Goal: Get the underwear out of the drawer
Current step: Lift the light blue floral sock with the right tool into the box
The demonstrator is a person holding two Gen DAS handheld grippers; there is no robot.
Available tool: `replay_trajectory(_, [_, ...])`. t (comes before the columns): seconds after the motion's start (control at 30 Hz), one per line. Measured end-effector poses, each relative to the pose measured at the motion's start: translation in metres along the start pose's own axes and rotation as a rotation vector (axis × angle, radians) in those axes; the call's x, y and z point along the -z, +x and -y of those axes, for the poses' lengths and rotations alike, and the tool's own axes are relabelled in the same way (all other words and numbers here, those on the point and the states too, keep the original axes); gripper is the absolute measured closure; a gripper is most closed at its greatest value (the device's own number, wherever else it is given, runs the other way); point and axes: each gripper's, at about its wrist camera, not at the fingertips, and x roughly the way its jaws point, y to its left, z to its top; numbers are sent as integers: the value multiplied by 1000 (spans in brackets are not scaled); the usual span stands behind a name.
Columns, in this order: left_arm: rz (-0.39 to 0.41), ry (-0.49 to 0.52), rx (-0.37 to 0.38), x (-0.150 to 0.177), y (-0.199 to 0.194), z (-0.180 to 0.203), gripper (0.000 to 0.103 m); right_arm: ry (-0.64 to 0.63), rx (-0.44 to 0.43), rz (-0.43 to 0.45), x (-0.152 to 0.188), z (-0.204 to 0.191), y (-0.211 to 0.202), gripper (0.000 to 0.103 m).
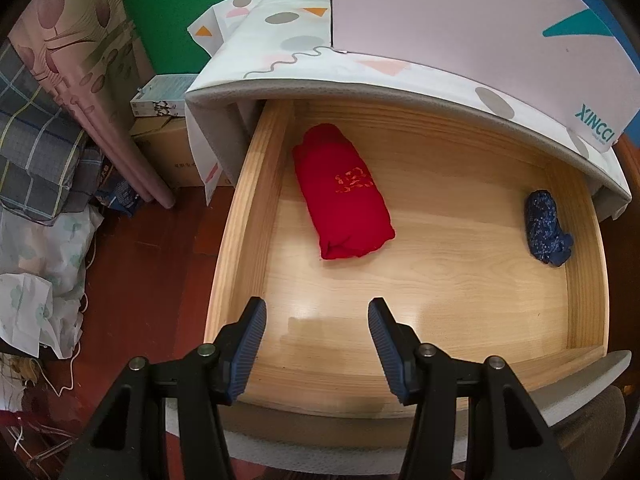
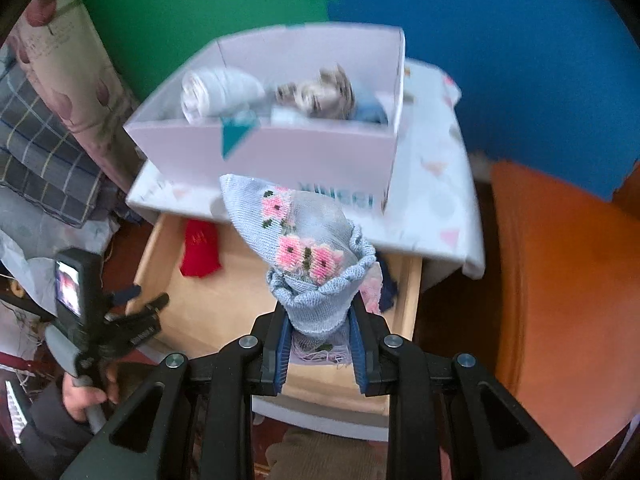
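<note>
At the far left of the right wrist view, the left gripper [image 2: 134, 306] is seen in a person's hand [image 2: 86, 394], held over the front left corner of the open wooden drawer [image 1: 240, 216]. In its own view, its jaws are seen parted above the bare drawer floor, with nothing between them. Further in, a folded red garment [image 1: 344, 196] is laid on the drawer floor near the left wall, and a small dark blue patterned bundle [image 1: 546, 228] is tucked against the right wall. Above the drawer, the cabinet top is covered by a cloth with coloured shapes [image 1: 280, 32], on which a pale pink box [image 2: 280, 148] holding rolled fabric items is set. In the middle of the right wrist view, a rolled light blue knitted piece of underwear with pink flowers [image 2: 304, 248] is clamped between the closed pads of the right gripper [image 2: 320, 344], and is held up over the drawer, clear of its floor. At the far right, an orange surface [image 2: 560, 288] is seen.
</note>
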Motion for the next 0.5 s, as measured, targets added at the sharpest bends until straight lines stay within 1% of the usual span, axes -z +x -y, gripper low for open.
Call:
replay_trajectory(0.17, [4, -6, 6, 0, -1, 0, 49, -17, 11, 68, -37, -10, -22, 79])
replay_trajectory(0.3, [4, -13, 11, 1, 0, -1, 49, -29, 26, 108, -68, -17, -28, 79])
replay_trajectory(0.4, [3, -19, 18, 1, 0, -2, 49, -30, 40, 126, -92, -19, -25, 79])
replay_trajectory(0.5, [3, -28, 23, 1, 0, -3, 49, -16, 44, 116, -114, -18, -11, 79])
